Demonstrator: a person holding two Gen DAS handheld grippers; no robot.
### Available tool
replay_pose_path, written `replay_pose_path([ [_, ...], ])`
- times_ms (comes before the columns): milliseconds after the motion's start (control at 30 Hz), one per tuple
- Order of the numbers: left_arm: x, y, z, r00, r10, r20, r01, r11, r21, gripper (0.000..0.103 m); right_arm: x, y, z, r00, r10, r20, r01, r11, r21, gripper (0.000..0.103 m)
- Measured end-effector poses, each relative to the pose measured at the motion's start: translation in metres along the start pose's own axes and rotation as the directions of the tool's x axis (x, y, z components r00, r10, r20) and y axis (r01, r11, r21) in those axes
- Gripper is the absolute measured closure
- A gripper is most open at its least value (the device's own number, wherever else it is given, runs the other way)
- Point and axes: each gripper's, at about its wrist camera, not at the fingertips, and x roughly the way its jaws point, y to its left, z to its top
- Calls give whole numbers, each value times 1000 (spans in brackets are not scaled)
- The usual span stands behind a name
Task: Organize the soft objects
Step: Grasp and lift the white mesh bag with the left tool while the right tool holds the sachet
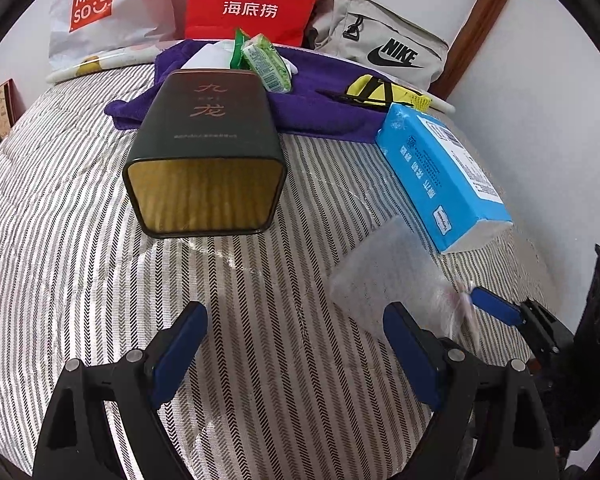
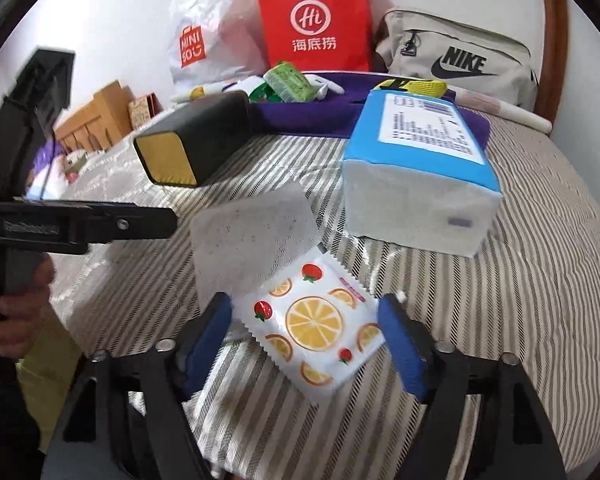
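On a striped bed lie a dark rectangular tin (image 1: 204,152), on its side with its gold end facing me, and a blue tissue pack (image 1: 440,172). The tin (image 2: 196,140) and the tissue pack (image 2: 416,172) also show in the right wrist view. A thin white wipe sheet (image 2: 252,244) sticks out of a fruit-print sachet (image 2: 316,328). My right gripper (image 2: 304,332) is open with the sachet between its fingers. My left gripper (image 1: 296,344) is open and empty above the bedding, left of the wipe sheet (image 1: 384,276).
At the back lie a purple towel (image 1: 308,104), a green packet (image 1: 266,64), a red bag (image 1: 256,0), a white Miniso bag (image 1: 100,12), a Nike pouch (image 1: 384,40) and a yellow-black item (image 1: 376,90). A wall is close on the right.
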Motion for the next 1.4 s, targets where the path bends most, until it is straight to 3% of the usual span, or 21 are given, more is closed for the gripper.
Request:
replay_pose_path([
  [100,-2,0,-1,1000,2,4,-2,1000,2,14,2,5,-1,1000,-26,14,26,999,-20,28],
  [167,-2,1,-1,1000,-5,5,5,1000,2,14,0,3,-1,999,-33,20,33,999,-15,48],
  [400,-2,-3,-3,1000,-19,-1,19,1000,21,14,-18,-16,0,998,56,39,-59,997,58,74],
  [467,-2,-6,-3,999,-44,-1,44,999,23,15,-25,-17,1,997,60,56,-64,996,64,86],
  [567,6,-14,-2,995,-97,-22,98,995,25,14,-28,-20,0,997,42,64,-46,997,67,96],
  [733,15,-30,-1,999,-43,-20,44,997,65,15,-35,-32,-4,997,13,79,-22,994,111,99],
  [933,29,-56,7,999,-35,-27,38,995,92,11,-51,-41,-7,994,-12,110,1,994,106,99],
  [1100,44,-83,11,999,38,-25,-34,989,146,1,-59,-55,-10,992,-34,118,19,992,125,99],
  [1300,58,-104,10,988,154,-17,-147,965,219,0,-61,-69,-15,992,-53,113,37,989,147,99],
  [1400,58,-103,9,986,164,-11,-158,963,218,0,-61,-72,-17,992,-60,113,41,987,158,99],
])
